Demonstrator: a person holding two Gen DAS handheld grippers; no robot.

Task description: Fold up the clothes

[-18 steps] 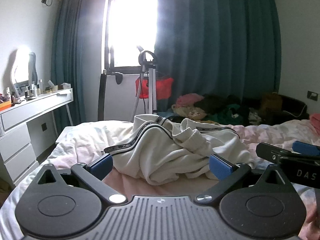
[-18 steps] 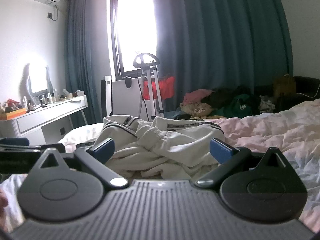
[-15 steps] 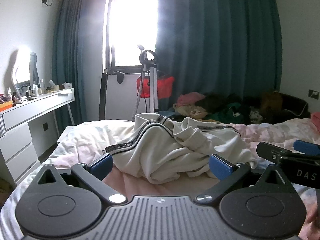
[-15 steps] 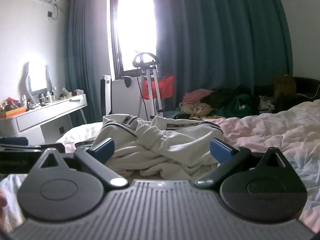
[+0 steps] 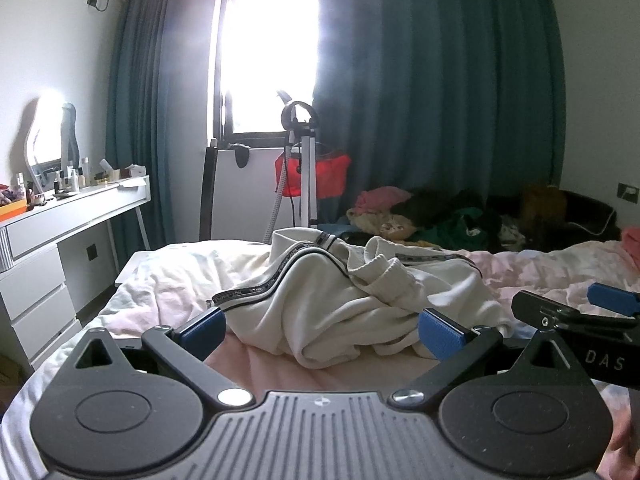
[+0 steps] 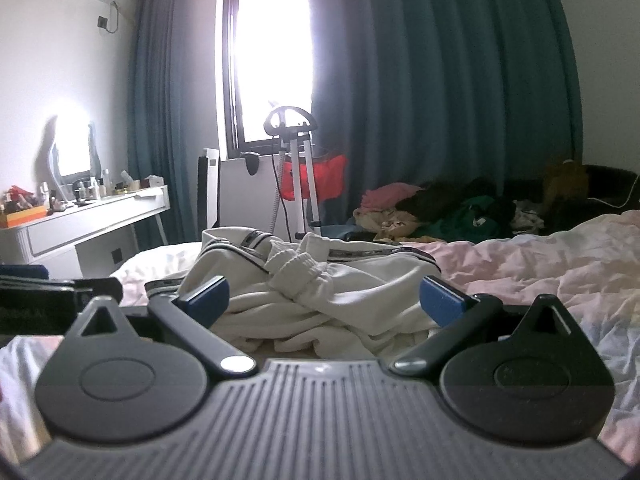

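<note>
Blue-padded left tool was spread wide, nothing between its pads, hovering low over the bed. Right tool was spread wide too, also gripping nothing; its tip showed at the right edge of the left wrist view. Cream garment with black striped trim lay crumpled on the pink-white sheet just ahead of both tools, untouched. Beyond: white table at left, teal curtains, bright window.
</note>
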